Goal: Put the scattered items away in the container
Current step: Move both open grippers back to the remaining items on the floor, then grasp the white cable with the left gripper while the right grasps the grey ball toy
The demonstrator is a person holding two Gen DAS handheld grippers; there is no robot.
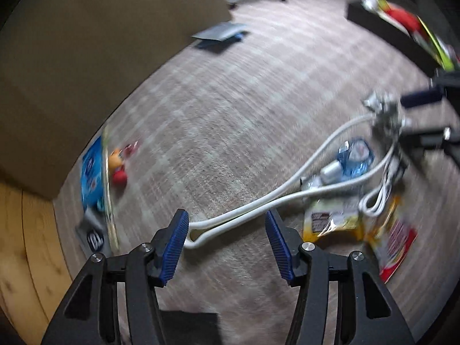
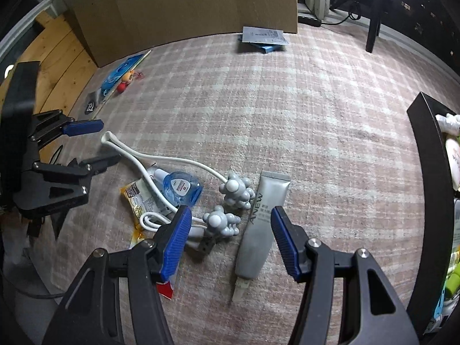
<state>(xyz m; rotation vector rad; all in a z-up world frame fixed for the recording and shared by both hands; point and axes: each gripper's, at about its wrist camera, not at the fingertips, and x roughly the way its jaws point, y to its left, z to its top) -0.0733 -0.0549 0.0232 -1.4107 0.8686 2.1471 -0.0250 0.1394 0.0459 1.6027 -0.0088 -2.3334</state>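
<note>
On the checked rug, left gripper [image 1: 227,241] hangs open at the white cable's loop [image 1: 198,231]; right gripper [image 2: 231,241] open above the ANEW tube [image 2: 258,230]. Pickup step, I'd say: next, close on the loop and carry it to the black container [image 2: 428,189].

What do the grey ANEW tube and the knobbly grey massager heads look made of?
ANEW tube: soft plastic or laminate, matte silver-grey; its top end is crimped flat. Massager heads: likely hard moulded plastic, smooth light grey with faint sheen on the rounded knobs; rubber cannot be ruled out.

The grey tube [image 2: 260,224] between the right gripper's [image 2: 231,241] fingers reads "ANEW". Far to its left, a dark card [image 2: 91,104] shows "12". Other labels are illegible.
</note>
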